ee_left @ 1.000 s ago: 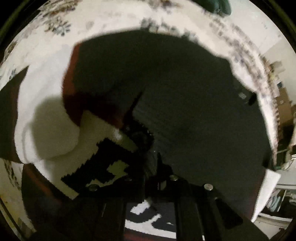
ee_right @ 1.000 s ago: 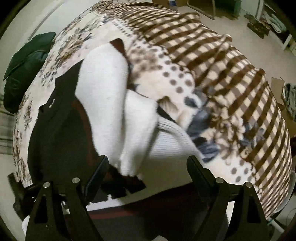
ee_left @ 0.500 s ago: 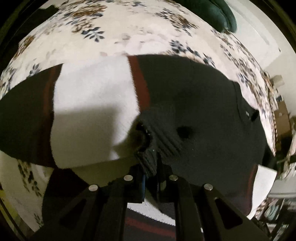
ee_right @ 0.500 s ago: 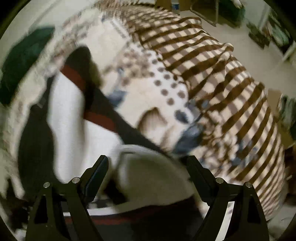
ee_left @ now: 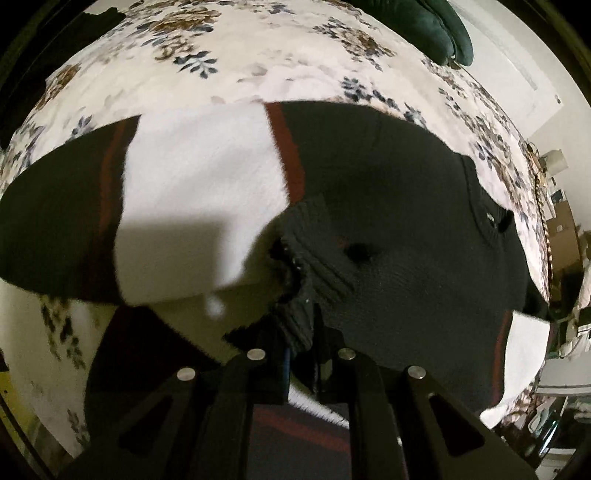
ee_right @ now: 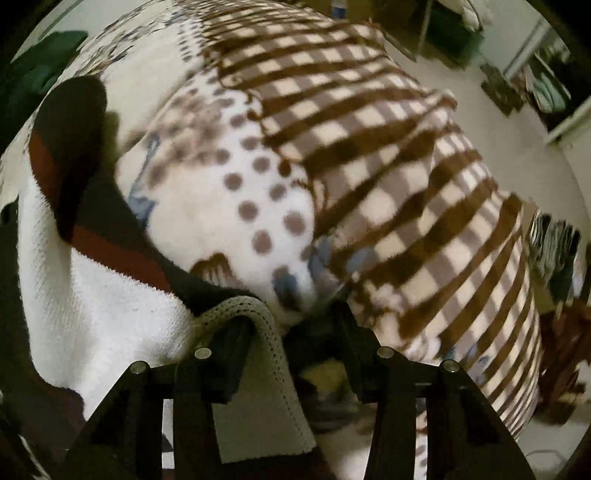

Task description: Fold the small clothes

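Sweater [ee_left: 406, 229] — black, white, red-striped — cuff pinched by left gripper [ee_left: 301, 332]; right gripper [ee_right: 291, 332] closing over its edge.

A floral bedspread [ee_left: 229, 55] covers the bed, a dark green cushion [ee_left: 424, 22] lies at its far edge, and a brown checked blanket [ee_right: 406, 166] is heaped alongside.

The right claw [ee_right: 291, 332], wide apart a second ago, is closing around the sweater's ribbed cuff [ee_right: 258, 321], which now lies between its jaws. The sweater [ee_left: 406, 206], bunched earlier, is spreading flatter across the floral bedspread [ee_left: 221, 48], pulled by the left claw [ee_left: 301, 343].
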Demonstrator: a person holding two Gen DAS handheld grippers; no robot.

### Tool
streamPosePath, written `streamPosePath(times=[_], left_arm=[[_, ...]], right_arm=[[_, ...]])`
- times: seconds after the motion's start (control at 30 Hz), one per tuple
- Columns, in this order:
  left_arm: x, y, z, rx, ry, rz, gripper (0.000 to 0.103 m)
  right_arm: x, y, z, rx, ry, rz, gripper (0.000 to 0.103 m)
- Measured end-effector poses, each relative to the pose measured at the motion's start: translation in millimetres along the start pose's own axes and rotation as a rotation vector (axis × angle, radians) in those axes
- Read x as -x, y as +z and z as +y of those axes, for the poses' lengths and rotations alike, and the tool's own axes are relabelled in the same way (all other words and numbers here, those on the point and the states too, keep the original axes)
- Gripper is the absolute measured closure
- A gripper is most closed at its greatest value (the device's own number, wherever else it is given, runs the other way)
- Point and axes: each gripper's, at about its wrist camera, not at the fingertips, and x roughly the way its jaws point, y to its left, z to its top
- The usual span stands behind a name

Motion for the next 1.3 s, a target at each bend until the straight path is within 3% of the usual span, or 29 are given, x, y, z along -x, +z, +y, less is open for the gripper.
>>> streamPosePath(times=[0.17, 0.3, 0.47, 0.6, 0.7, 0.77, 0.83, 0.93, 0.97, 1.0, 1.1, 1.3], left_arm=[[9.4, -28.9, 22.0, 0.03, 0.0, 0.034, 0.096], [25.7, -51.2, 37.6, 0.112, -0.033, 0.057, 0.096], [34.8, -86.0, 48.8, 0.123, -0.029, 0.107, 0.096], [24.7, -104.0, 56.5, 0.102, 0.003, 0.125, 0.094], [20.9, -107.5, 53.0, 0.068, 0.013, 0.141, 0.091], [27.5, -105.2, 45.7, 0.029, 0.023, 0.132, 0.09], [36.4, -102.3, 37.0, -0.014, 0.051, 0.109, 0.084], [45.7, -101.4, 26.3, -0.092, 0.121, 0.073, 0.055], [48.4, -101.3, 23.1, -0.116, 0.137, 0.062, 0.035], [50.4, -101.6, 22.6, -0.132, 0.151, 0.056, 0.022], [59.0, -100.1, 24.8, -0.155, 0.182, 0.04, 0.018], [86.2, -95.5, 42.2, -0.136, 0.196, -0.006, 0.014]], right_arm=[[10.8, 4.2, -20.9, -0.069, 0.101, 0.096, 0.045], [24.0, 1.4, -10.8, 0.02, 0.075, 0.104, 0.036], [23.5, -7.9, 6.8, 0.05, 0.048, 0.108, 0.03], [30.0, -17.9, 24.2, 0.053, 0.05, 0.101, 0.029], [39.6, -32.2, 37.3, 0.077, 0.047, 0.096, 0.021], [51.0, -41.2, 45.3, 0.102, 0.035, 0.077, 0.021], [70.7, -51.3, 61.6, 0.154, 0.007, 0.031, 0.018], [99.0, -87.8, 95.3, 0.216, -0.022, -0.03, 0.0], [108.3, -99.4, 105.8, 0.237, -0.033, -0.049, 0.0], [116.9, -110.6, 117.9, 0.262, -0.045, -0.065, 0.0], [133.2, -140.3, 146.7, 0.314, -0.064, -0.109, 0.0], [132.2, -159.4, 168.2, 0.416, -0.059, -0.173, 0.0]])
